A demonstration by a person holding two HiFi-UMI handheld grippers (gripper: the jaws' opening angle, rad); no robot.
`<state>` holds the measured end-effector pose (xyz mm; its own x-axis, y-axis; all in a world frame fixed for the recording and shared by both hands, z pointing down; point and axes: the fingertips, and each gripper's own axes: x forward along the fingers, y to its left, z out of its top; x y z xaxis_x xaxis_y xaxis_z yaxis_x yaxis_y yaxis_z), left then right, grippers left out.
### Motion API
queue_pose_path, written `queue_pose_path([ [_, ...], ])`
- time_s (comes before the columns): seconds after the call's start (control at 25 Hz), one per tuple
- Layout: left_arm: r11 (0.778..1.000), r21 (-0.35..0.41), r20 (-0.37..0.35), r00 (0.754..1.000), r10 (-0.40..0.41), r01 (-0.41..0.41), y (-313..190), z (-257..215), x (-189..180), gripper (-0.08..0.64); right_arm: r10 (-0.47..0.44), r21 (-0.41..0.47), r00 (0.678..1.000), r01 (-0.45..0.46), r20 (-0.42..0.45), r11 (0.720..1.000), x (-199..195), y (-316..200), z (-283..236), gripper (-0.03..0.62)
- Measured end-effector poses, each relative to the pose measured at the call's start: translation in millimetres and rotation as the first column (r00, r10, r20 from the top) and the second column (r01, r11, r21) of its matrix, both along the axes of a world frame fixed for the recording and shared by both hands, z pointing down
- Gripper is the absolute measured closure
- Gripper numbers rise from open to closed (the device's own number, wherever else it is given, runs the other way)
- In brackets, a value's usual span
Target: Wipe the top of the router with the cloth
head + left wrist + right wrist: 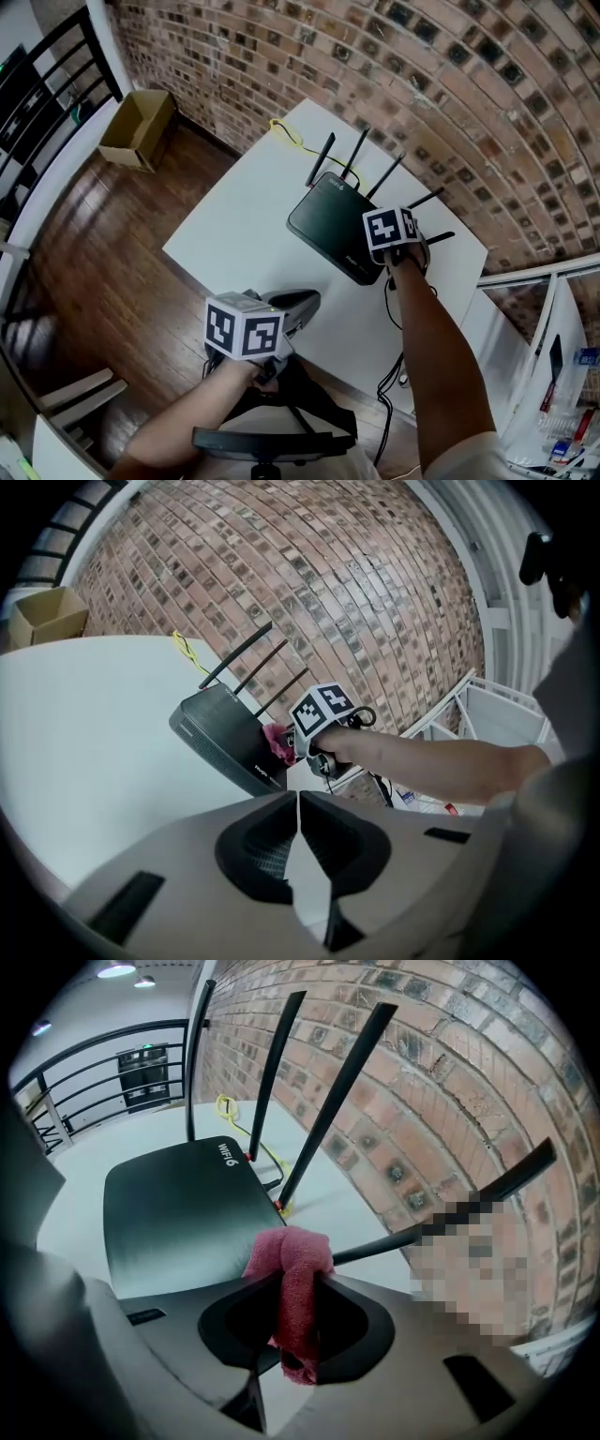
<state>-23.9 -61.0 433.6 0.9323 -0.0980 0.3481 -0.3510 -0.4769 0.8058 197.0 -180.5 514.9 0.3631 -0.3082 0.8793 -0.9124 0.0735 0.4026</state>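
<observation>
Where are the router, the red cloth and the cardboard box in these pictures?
router [330, 223]: head view, middle of its black top.
red cloth [292, 1258]: right gripper view, its bunched upper fold.
cardboard box [139, 127]: head view, inside of the open box.

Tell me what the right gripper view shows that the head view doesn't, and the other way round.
Only the right gripper view: the red cloth pinched between the jaws of the right gripper, and the white print on top of the black router. Only the head view: the left gripper near the front edge of the white table, and the cardboard box on the wooden floor. Both: the router with its antennas, the table, the yellow cable and the brick wall.
</observation>
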Motion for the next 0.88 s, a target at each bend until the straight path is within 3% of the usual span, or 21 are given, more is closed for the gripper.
queue_pose_path([
  [0.4, 1.0, 0.012, -0.012, 1.0, 0.005, -0.005, 12.2, -11.5, 2.7, 0.543, -0.083, -0.065, 0.994, 0.087, 0.067, 0.994, -20.8, 30.1, -0.8, 0.499],
  [0.88, 1.0, 0.004, -0.017, 1.0, 0.024, -0.024, 27.5, -15.5, -2.3, 0.543, -0.189, -0.041, 0.973, 0.196, 0.135, 0.98, -48.8, 64.3, 0.0, 0.499],
])
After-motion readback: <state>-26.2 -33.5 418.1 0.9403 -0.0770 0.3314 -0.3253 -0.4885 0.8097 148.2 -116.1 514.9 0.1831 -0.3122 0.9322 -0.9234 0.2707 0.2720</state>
